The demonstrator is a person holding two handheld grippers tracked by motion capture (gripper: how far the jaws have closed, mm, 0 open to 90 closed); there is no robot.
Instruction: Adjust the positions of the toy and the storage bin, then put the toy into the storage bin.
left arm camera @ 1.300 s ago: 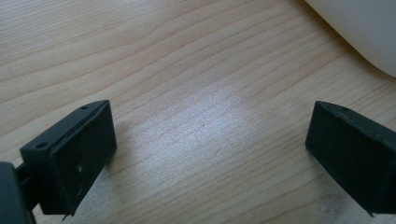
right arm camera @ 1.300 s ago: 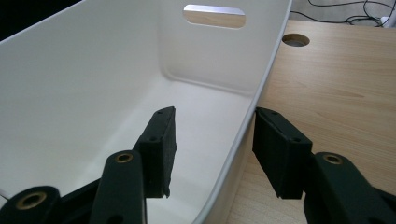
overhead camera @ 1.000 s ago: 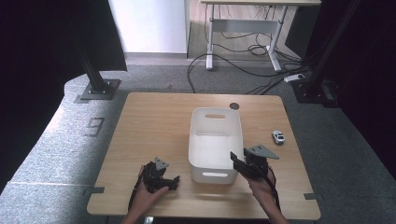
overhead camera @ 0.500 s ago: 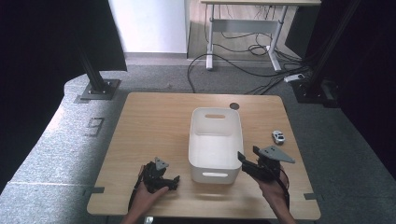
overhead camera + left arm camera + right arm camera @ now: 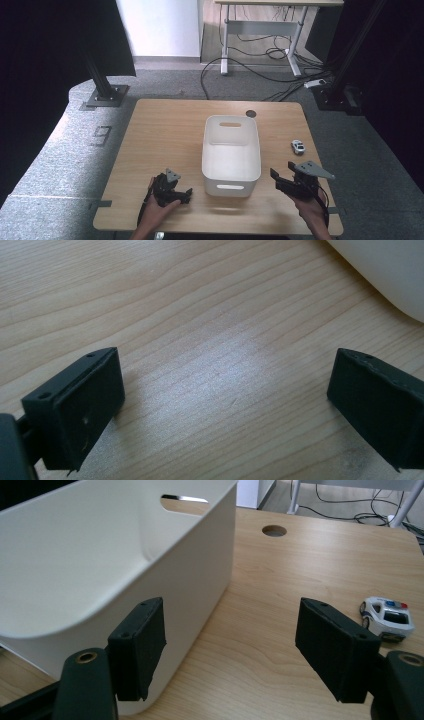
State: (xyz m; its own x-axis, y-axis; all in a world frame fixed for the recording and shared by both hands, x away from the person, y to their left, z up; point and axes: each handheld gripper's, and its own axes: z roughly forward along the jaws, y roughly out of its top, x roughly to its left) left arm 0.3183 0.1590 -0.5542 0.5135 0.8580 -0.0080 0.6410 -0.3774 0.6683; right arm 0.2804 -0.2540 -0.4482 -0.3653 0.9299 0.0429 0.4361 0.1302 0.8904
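— From above, what do you make of it? The right gripper (image 5: 283, 181) has swung out from the white bin (image 5: 230, 150) since a second ago; it was tucked against the bin's near right corner, and now it hangs off to the bin's right, near the tabletop (image 5: 165, 135) edge.

— Looks to me like it's lining up on the little toy car (image 5: 298, 146), which sits well to the right of the bin, beyond that gripper. The left gripper (image 5: 181, 192) hasn't budged, low by the bin's near left corner.

— And its own camera?

— In the left gripper view the jaws stand wide over bare wood, nothing between them, with a curve of the bin (image 5: 385, 275) at the upper right.

— The right gripper view?

— Jaws wide there too, empty. The bin's wall (image 5: 125, 570) is just beside the left jaw, and the car (image 5: 387, 617) peeks past the right one, still apart. I'd guess the car goes into the bin next.
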